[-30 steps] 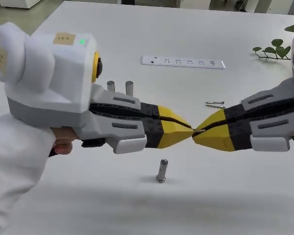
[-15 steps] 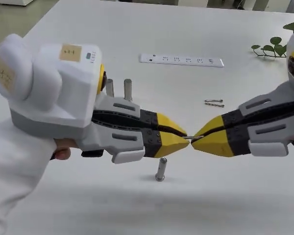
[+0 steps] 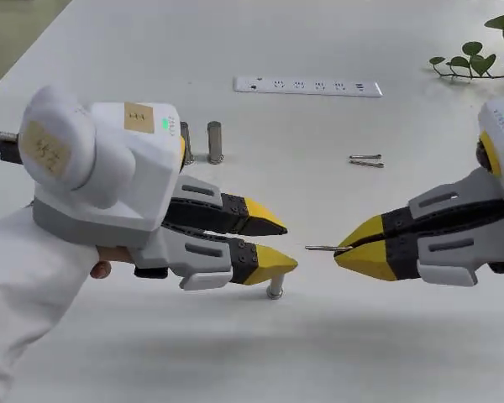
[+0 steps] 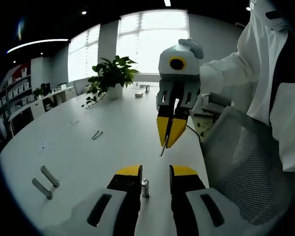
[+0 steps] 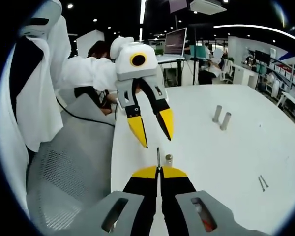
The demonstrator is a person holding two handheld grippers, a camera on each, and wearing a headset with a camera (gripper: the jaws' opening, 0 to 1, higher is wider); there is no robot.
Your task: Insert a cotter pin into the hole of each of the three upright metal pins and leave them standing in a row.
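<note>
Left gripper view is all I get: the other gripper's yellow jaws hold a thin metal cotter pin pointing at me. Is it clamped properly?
Observer: Yes. In the right gripper view the right gripper has its jaws shut on the thin metal cotter pin, which runs along their seam and sticks straight out past the tips.
Operator: And the short grey metal pin between my jaws, am I down around it?
Observer: Probably not. In the head view the left gripper is open, and the short grey metal pin stands on the white table below the nearer jaw's tip, which hides its top.
</note>
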